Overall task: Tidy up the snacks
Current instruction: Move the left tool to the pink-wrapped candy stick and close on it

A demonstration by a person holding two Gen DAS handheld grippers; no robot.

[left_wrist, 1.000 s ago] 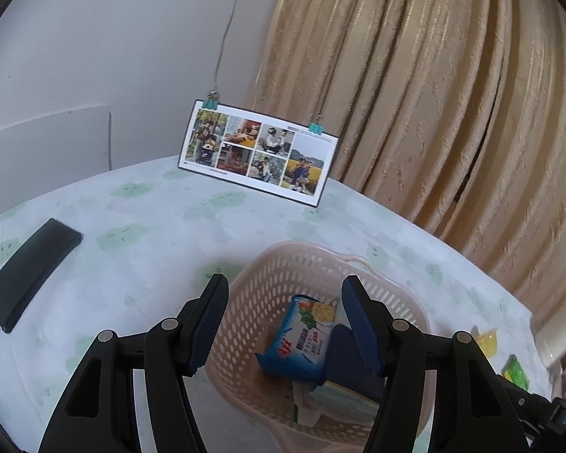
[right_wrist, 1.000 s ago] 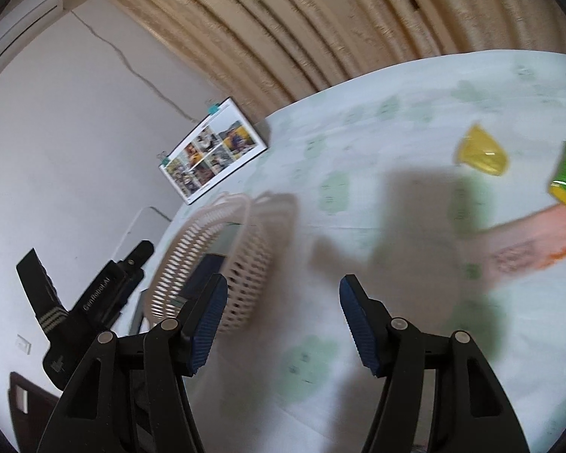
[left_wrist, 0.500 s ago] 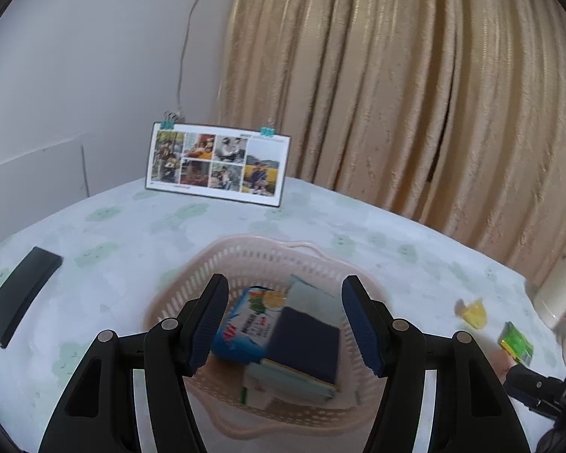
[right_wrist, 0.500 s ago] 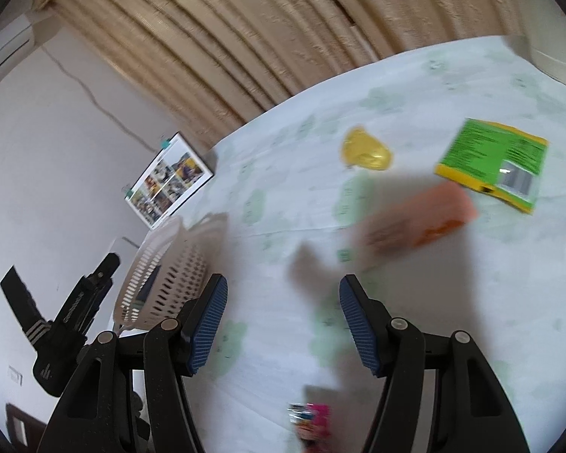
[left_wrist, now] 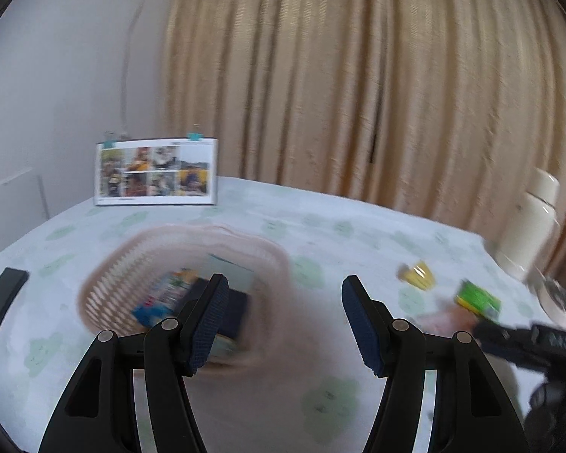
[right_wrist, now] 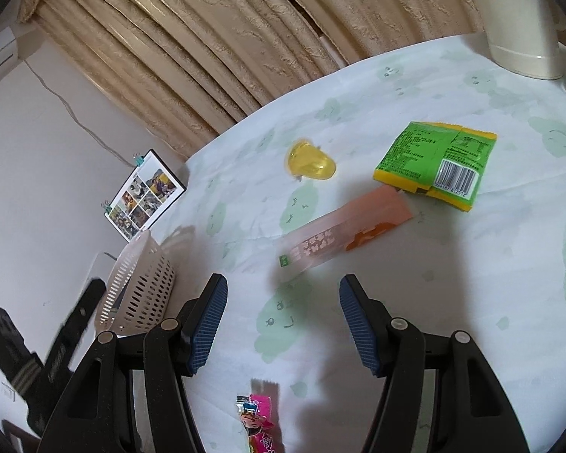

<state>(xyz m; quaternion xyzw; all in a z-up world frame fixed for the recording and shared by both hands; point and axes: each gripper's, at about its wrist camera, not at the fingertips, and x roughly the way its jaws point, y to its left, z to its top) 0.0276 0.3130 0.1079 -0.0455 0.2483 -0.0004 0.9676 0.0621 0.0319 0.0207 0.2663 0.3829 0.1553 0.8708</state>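
A pink slatted basket (left_wrist: 105, 279) (right_wrist: 143, 283) sits on the table and holds several snack packs, one blue (left_wrist: 158, 298). My left gripper (left_wrist: 283, 321) hangs open beside the basket's right rim, with nothing between its fingers. My right gripper (right_wrist: 281, 324) is open and empty above the tablecloth. Ahead of it lie a long pink packet (right_wrist: 343, 232), a yellow jelly cup (right_wrist: 311, 160) and a green-and-yellow packet (right_wrist: 436, 164). A small magenta candy wrapper (right_wrist: 258, 421) lies between its arms near the bottom edge. The left wrist view also shows the jelly cup (left_wrist: 419, 275) and green packet (left_wrist: 479, 300), blurred.
A clipped photo card (left_wrist: 156, 171) (right_wrist: 145, 196) stands at the table's back against the wall. A cream flask (left_wrist: 528, 222) (right_wrist: 524, 30) stands at the right near the beige curtain. A black flat object (left_wrist: 2, 305) lies at the left edge.
My left gripper has swung right, off the basket and toward the loose snacks. My right gripper has moved closer to the pink packet, and the magenta wrapper has come further into view.
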